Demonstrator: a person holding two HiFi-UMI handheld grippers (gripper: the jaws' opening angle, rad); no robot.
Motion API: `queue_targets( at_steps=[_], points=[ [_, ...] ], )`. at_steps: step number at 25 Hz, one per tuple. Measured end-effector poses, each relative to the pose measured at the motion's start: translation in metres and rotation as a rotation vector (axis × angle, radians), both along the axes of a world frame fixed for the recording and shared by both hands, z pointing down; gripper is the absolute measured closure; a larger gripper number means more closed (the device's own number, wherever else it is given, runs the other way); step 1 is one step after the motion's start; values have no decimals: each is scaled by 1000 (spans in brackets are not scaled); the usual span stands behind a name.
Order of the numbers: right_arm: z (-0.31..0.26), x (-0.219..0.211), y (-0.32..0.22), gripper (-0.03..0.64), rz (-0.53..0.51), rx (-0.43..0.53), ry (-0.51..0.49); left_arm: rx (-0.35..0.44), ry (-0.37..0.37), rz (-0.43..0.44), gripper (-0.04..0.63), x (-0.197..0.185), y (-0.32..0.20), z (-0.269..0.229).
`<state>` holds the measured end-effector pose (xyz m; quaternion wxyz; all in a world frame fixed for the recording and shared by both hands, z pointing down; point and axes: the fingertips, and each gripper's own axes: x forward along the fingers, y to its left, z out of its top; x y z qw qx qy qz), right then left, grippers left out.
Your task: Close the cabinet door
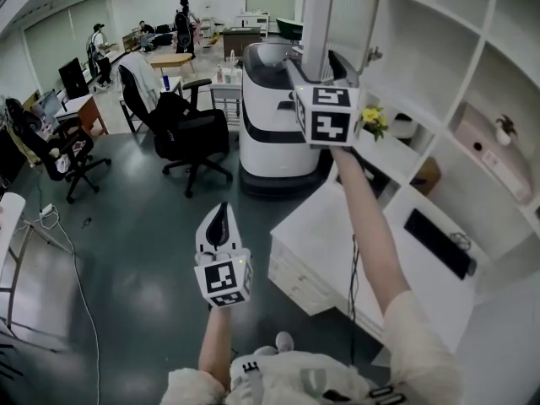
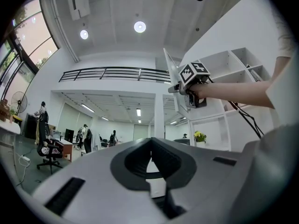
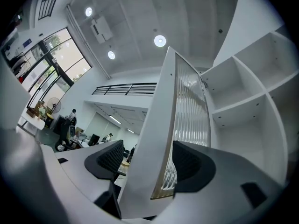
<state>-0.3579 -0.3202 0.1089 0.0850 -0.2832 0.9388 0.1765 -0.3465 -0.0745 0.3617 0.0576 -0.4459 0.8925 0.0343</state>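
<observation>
The cabinet door (image 1: 342, 15), a white frame round ribbed glass, stands swung out from the white shelf cabinet (image 1: 439, 74) at the top of the head view. My right gripper (image 1: 319, 64) is raised to it on an outstretched arm. In the right gripper view the door's edge (image 3: 187, 106) runs between the jaws of the right gripper (image 3: 149, 160), which is open: the right pad lies against the glass side and a narrow gap shows at the left pad. My left gripper (image 1: 218, 218) hangs lower over the floor, shut (image 2: 150, 160) and empty, and its view shows the door (image 2: 170, 71).
A white desk (image 1: 337, 226) with a black keyboard (image 1: 439, 243) stands below the cabinet. Yellow flowers (image 1: 373, 121) sit on a shelf. A white machine (image 1: 270, 116) and a black office chair (image 1: 190, 133) stand behind. Cables (image 1: 76, 268) trail on the floor at left. People stand far back.
</observation>
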Motion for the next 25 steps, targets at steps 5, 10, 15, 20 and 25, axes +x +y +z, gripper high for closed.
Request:
queue_targets(
  at_steps=[5,10,15,20,25],
  points=[
    [10,-6,-2,305,20,-18,20,-2,13,-19,589,-6,7,5],
    [15,-8,-16,307,32,-36,18,2,19,-24,589,-6,6,3],
    [14,-8,-14,310,30,-42,19,3,17,-19,591,-7,4,0],
    [12,-5,-14,314,22,-38,9,-5,17,-5,590,-6,-2,1],
    [12,2,-10,322,8,-38,5,-9,16,19,589,-1,-9,0]
  ],
)
